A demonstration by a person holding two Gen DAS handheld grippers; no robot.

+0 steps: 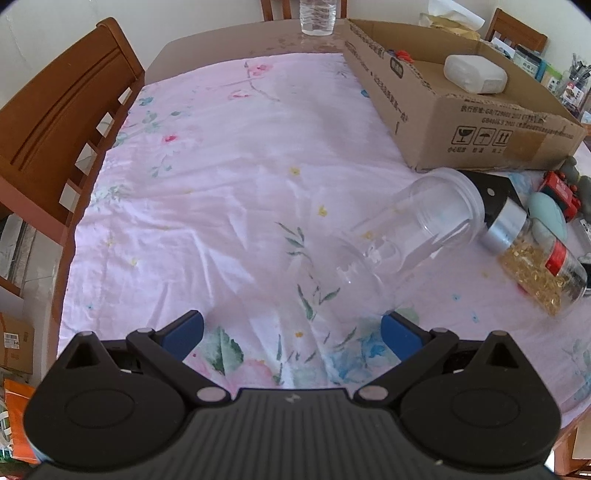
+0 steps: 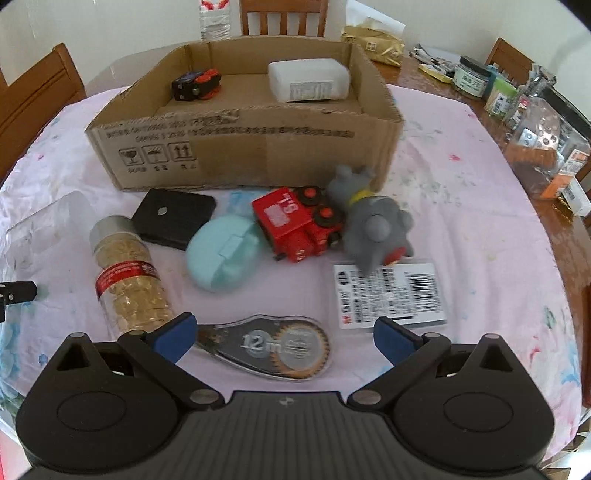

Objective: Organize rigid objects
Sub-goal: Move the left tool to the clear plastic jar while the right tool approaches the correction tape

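Dining table w/ wrinkled pink floral cloth [image 1: 229, 192], two hand-held grippers over it. Left gripper [image 1: 291, 334], lower centre of its frame, jaws spread wide, nothing between the blue pads; just beyond it, right of centre, a clear plastic cup [image 1: 417, 229] lies on its side, smooth, round-rimmed, mouth toward the box. Right gripper [image 2: 284, 338], lower centre of its own frame, also wide, holding nothing; a teardrop-shaped clear correction-tape dispenser [image 2: 273, 349] marked "12m" lies flat on the cloth between its pads, contact can't be told. Corrugated cardboard box [image 2: 236, 155], open-topped, sits upper centre in right view, upper right in left view. Inside it: white rounded plastic block [image 2: 308, 81] and, seen clearly only from right view, a small black-and-orange toy car [image 2: 195, 85]. In front of box, right view: black flat square case [image 2: 173, 218], glass jar [image 2: 127, 273] of golden bits w/ silver cap and red label lying on its side, mint oval case [image 2: 223, 254], red toy train [image 2: 301, 225] touching a grey soft-looking figure [image 2: 373, 225], printed card [image 2: 391, 295]. Left view alone shows a wooden chair [image 1: 62, 125] at left edge and a water bottle [image 1: 317, 16] at top; right view alone shows cluttered jars [image 2: 472, 75] upper right.
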